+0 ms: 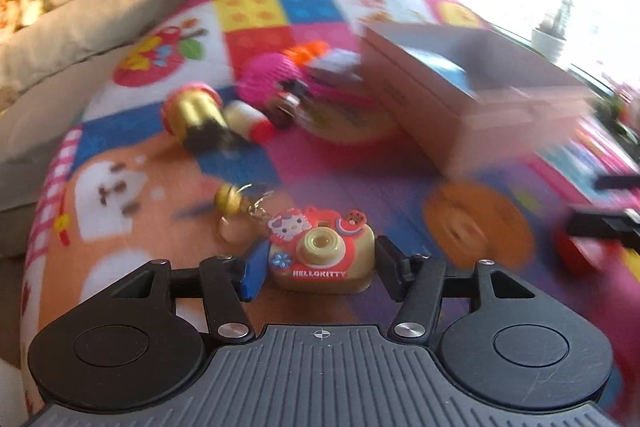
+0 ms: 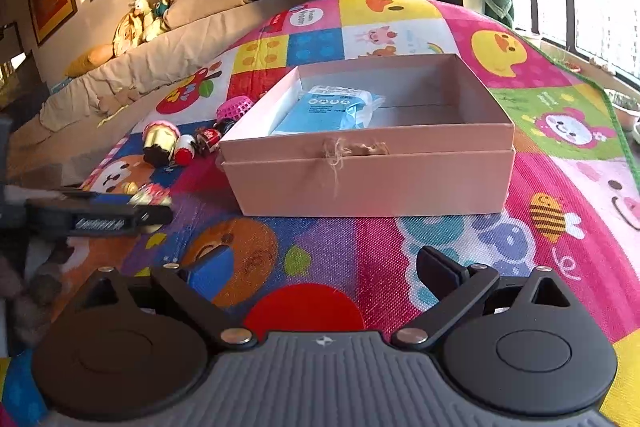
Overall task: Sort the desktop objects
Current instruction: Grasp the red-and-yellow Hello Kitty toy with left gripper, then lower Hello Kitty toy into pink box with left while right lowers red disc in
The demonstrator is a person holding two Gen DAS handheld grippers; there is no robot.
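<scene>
The left tool (image 1: 320,261) has a small toy camera (image 1: 322,257) between its 2 fingers, the blue pad (image 1: 253,275) on one flank and the black pad on the other. Both pads sit just beside the toy's sides or on them (blur hides whether they press), so I cannot tell if the pinch is complete. The toy lies on the patterned play mat (image 1: 400,195) that covers the desk, near the desk's front edge, with a short chain and a gold bell (image 1: 229,199) trailing off its top left corner.

My judgement is that the toy is light, moulded from soft rubbery plastic, with a raised lens and stuck-on decorations; it should give a little and not slip much. The flat left and right sides are the sensible place to hold it, not the lens. The chain will dangle and may snag on the box wall.

The right tool (image 2: 332,271) hangs spread and empty over the mat, close to the front edge. Ahead of it stands the open pink box (image 2: 368,183), near the desk's middle, already holding a blue packet (image 2: 320,111). More small toys, among them a pink basket (image 2: 234,107) and a cupcake figure (image 2: 160,141), lie beside the box's left wall toward the left edge.
</scene>
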